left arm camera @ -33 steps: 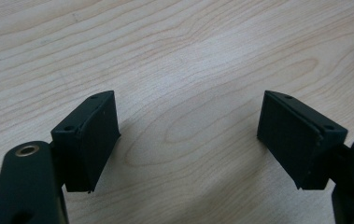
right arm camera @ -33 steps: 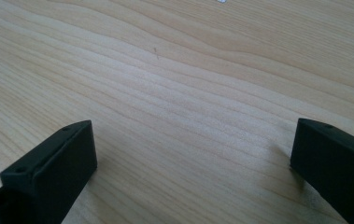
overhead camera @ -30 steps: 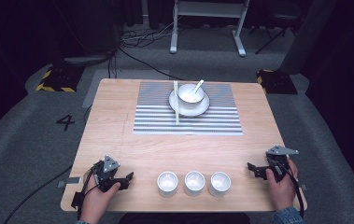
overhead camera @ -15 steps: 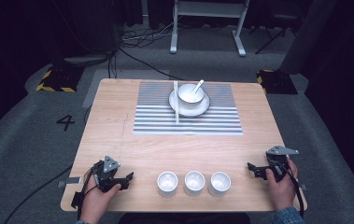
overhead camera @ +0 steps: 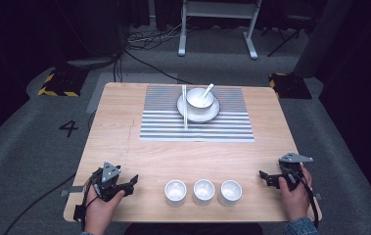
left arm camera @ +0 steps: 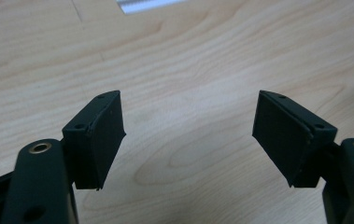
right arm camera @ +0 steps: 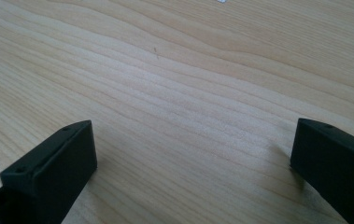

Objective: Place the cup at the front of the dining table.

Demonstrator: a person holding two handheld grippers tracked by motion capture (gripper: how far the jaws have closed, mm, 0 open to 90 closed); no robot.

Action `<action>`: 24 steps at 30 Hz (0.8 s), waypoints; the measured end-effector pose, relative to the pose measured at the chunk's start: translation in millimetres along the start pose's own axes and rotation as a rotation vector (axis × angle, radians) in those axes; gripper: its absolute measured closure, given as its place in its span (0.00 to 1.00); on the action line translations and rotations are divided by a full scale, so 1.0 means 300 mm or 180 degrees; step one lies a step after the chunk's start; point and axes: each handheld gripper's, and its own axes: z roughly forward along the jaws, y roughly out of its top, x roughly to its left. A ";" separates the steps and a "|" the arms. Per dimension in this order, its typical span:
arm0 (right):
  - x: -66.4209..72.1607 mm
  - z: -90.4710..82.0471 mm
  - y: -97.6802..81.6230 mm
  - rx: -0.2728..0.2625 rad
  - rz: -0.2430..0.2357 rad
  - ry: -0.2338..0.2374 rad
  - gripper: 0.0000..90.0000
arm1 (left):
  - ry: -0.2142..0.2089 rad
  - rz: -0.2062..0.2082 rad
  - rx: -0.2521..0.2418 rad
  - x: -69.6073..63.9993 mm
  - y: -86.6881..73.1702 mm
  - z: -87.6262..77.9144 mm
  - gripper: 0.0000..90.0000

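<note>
Left hand-held gripper (overhead camera: 133, 181), resting at the near left corner of the worktop (overhead camera: 124, 142), jaws spread wide with bare wood between them, as the left gripper view (left arm camera: 188, 135) confirms. Right hand-held gripper (overhead camera: 264, 176), at the near right edge, jaws likewise apart and empty, seen over plain wood grain in the right gripper view (right arm camera: 193, 168). Landmark: a row of three small white cups (overhead camera: 203, 192) along the near edge, between the two grippers; the left gripper lies near the left cup, the right gripper near the right cup, neither touching. Beyond the cups, well apart, a striped mat (overhead camera: 163, 122) bearing a plate (overhead camera: 211, 113) with a white bowl (overhead camera: 198, 99) and spoon (overhead camera: 206, 91); a pair of chopsticks (overhead camera: 184, 107) lies just left of the plate.
</note>
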 end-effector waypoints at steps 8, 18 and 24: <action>0.000 0.000 0.000 0.0000 -0.0001 0.0001 0.01 | 0.0045 0.0039 -0.0382 -0.026 0.025 -0.041 0.28; 0.000 0.000 0.000 0.0000 -0.0001 0.0000 0.01 | 0.0101 0.0069 -0.0491 -0.051 0.046 -0.068 0.27; 0.000 0.000 0.000 0.0000 -0.0001 0.0000 0.01 | 0.0105 0.0061 -0.0512 -0.069 0.056 -0.078 0.27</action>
